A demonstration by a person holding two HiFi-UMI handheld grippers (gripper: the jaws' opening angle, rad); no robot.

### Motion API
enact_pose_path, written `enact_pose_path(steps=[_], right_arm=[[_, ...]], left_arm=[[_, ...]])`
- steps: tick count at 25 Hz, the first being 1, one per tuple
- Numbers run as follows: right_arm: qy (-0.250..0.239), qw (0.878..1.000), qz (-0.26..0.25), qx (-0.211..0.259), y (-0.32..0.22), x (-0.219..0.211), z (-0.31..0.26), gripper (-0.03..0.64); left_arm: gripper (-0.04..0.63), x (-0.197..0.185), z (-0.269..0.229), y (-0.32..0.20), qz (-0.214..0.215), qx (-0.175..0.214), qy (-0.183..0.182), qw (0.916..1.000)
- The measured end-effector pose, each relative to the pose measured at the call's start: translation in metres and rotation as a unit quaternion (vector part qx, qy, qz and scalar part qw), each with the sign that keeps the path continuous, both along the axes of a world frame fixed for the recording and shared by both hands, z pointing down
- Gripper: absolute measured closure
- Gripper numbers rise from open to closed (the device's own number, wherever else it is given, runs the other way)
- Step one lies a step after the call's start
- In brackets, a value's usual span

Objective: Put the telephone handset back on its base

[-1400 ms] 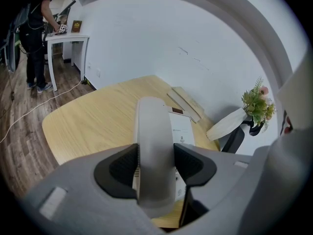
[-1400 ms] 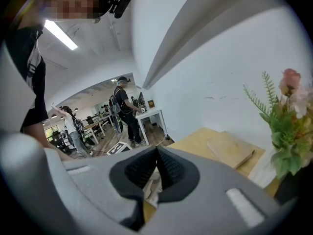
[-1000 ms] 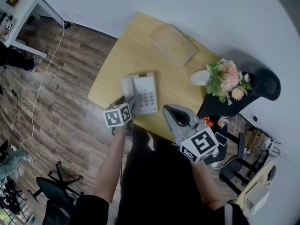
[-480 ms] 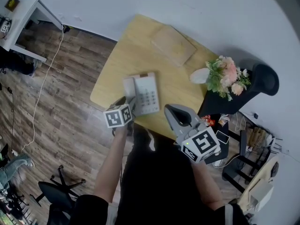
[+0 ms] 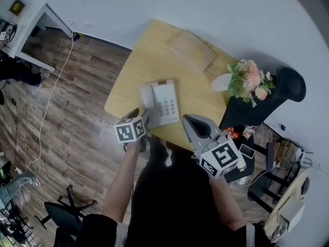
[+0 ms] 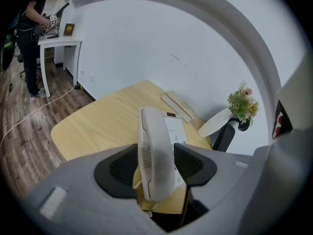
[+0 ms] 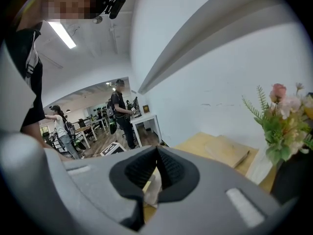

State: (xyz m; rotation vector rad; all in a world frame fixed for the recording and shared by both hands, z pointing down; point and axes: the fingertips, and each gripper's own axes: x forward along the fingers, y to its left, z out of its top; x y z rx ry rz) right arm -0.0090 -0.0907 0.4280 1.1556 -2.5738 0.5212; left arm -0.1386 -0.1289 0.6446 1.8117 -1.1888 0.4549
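A wooden board point(image 5: 191, 50) lies on the yellow table point(image 5: 149, 71), flowers point(image 5: 249, 81) at its edge beside a black chair point(image 5: 289, 89).

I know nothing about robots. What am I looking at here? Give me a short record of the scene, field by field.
Setting: wooden table against a white wall
Left gripper: jaws closed on the white telephone handset
Right gripper: jaws together, holding nothing
Telephone base: on the table, keypad up, handset along its left side
Handset seated: cannot tell from these views
Also on the table: wooden board at the far end, vase of flowers at the right edge
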Motion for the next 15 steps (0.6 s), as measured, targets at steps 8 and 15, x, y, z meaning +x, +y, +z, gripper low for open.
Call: enact_pose_path(steps=[8,15], right_arm=[[-0.007,1.000,-0.002,0.007,0.008,-0.008,0.001,0.615],[-0.008,1.000,-0.014,0.016,0.012,-0.012,-0.001,0.614]], left_arm=[[0.364,-0.010,-0.029,0.010,0.001,0.028,0.000,0.9996],[0.371,-0.007,-0.064,0.018,0.002,0.060,0.006,0.9982]])
